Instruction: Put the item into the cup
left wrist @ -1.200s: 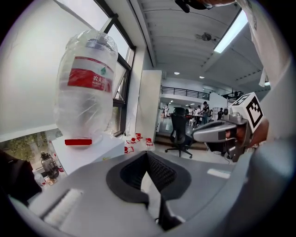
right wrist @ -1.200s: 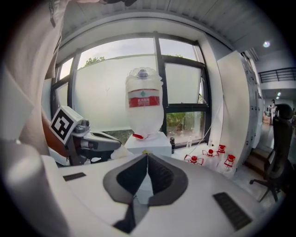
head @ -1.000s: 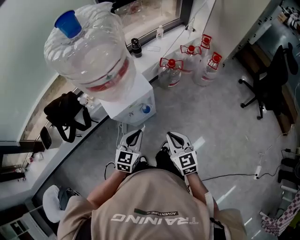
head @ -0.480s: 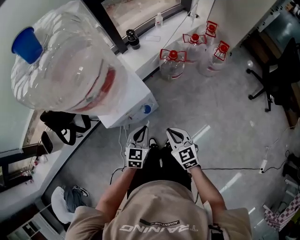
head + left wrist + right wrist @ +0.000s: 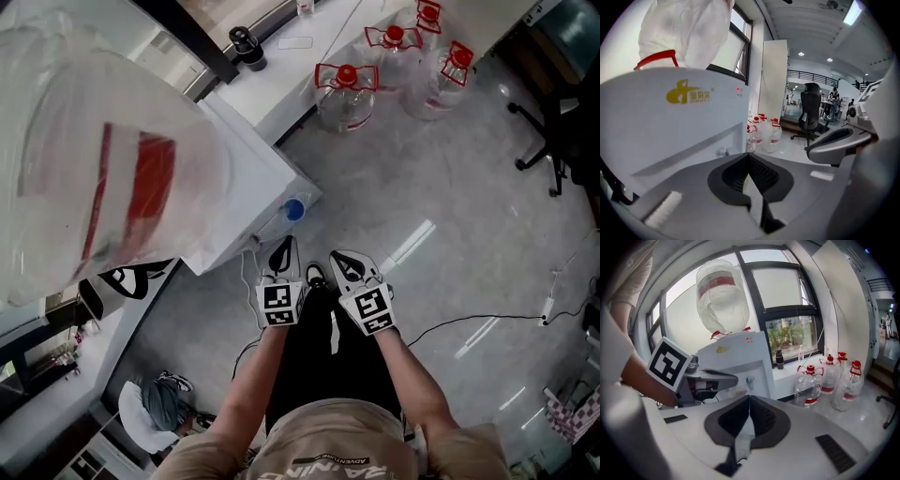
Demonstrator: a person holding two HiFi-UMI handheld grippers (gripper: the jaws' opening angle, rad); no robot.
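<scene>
The left gripper (image 5: 284,247) and right gripper (image 5: 341,260) hang side by side, jaws pressed together on nothing; water dispenser (image 5: 251,183) at 11 o'clock, 4 jugs (image 5: 347,101) at 1 o'clock.

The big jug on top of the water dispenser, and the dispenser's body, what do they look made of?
Jug: likely clear glossy plastic; daylight shows through its walls.
Dispenser body: smooth white panels with a soft sheen, probably moulded plastic, though painted metal is possible.

The water dispenser (image 5: 246,178) stands ahead-left; floor (image 5: 427,202) rightward lies open.
</scene>
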